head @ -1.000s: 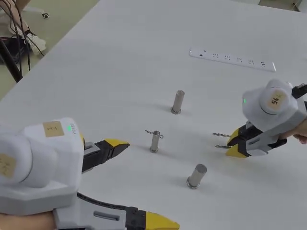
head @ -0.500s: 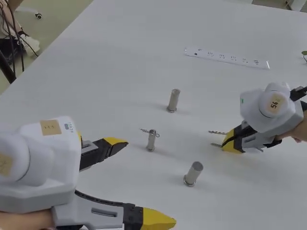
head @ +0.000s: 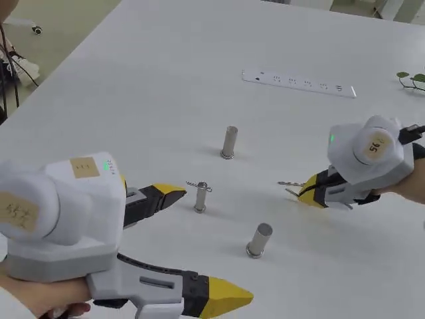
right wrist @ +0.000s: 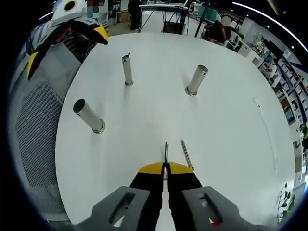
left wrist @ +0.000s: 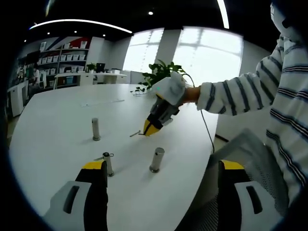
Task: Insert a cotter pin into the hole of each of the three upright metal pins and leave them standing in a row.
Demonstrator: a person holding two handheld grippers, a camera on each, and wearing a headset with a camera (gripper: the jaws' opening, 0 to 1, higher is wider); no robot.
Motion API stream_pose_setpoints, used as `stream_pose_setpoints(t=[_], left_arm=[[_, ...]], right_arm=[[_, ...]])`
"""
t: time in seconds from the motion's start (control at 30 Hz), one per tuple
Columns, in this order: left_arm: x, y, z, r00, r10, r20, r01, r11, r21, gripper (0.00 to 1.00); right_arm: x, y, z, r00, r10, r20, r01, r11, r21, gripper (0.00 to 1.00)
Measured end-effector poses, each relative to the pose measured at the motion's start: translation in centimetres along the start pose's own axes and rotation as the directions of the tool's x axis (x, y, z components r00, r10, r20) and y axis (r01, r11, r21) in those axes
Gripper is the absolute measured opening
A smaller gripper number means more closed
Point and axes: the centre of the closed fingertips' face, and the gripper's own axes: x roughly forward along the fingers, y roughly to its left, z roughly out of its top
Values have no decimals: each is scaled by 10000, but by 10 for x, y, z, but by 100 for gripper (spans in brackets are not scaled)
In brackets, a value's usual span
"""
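The right tongs (head: 301,191) are clamping shut on one cotter pin (right wrist: 166,155) just off the surface (head: 166,80), the left tongs (head: 212,244) are gaping empty beside the already fitted middle pin (head: 200,199), and any skewed thrust is risking toppling the unfitted upright pin (head: 258,240)

Before you, the middle pin (head: 200,197) stands between the far pin (head: 229,142) and near pin (head: 259,240); the power strip (head: 299,83) lies behind them.
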Motion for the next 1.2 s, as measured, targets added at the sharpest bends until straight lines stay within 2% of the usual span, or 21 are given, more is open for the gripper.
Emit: stream_pose_setpoints(t=[0.1, 0.17, 0.27, 0.3, 0.43, 0.5, 0.63, 0.67, 0.7, 0.77, 0.87, 1.0, 1.1, 1.2], left_arm=[[5, 0, 2, 9997, -176, -149, 178, 9998, 114, 94], [9, -1, 5, 9994, -294, -173, 298, 9993, 233, 93], [16, -3, 11, 9982, -537, -277, 545, 9981, 288, 90], [17, -2, 12, 9982, -536, -270, 545, 9980, 324, 89], [25, 1, 20, 9973, -675, -289, 684, 9971, 335, 83], [29, 3, 25, 9971, -729, -236, 733, 9972, 179, 78], [38, 5, 27, 9961, -824, -327, 815, 9963, -277, 71], [40, 5, 28, 9960, -838, -317, 825, 9958, -395, 71], [42, 6, 30, 9959, -858, -282, 843, 9952, -504, 69], [45, 5, 33, 9957, -912, -175, 895, 9929, -785, 65], [49, 3, 37, 9945, -1044, -15, 1036, 9883, -1123, 59], [55, -2, 40, 9911, -1325, 107, 1326, 9799, -1489, 51], [58, -7, 45, 9881, -1510, 287, 1537, 9724, -1758, 46], [62, -8, 45, 9858, -1649, 315, 1678, 9629, -2113, 34]], right_arm=[[-12, 4, 9, 9987, -244, 456, 245, 9997, -3, 0], [-20, 3, 17, 9937, -722, 860, 726, 9974, -10, 0], [-35, 5, 23, 9848, -1226, 1232, 1217, 9925, 146, 0], [-37, 6, 24, 9840, -1251, 1268, 1240, 9922, 160, 0], [-57, 15, 39, 9654, -1733, 1950, 1756, 9844, 57, 0], [-59, 14, 41, 9603, -1874, 2065, 1928, 9812, -59, 0], [-67, 23, 49, 9523, -2005, 2302, 2125, 9768, -283, 0], [-71, 26, 52, 9476, -2089, 2417, 2217, 9747, -268, 0], [-73, 28, 55, 9441, -2164, 2488, 2360, 9704, -516, 0], [-77, 33, 58, 9415, -2244, 2516, 2454, 9679, -550, 0], [-79, 39, 63, 9328, -2330, 2750, 2607, 9630, -685, 0], [-81, 53, 71, 9353, -2262, 2722, 2720, 9515, -1439, 0], [-81, 59, 73, 9357, -2229, 2734, 2710, 9504, -1527, 0], [-81, 67, 77, 9338, -2147, 2862, 2639, 9535, -1459, 0]])
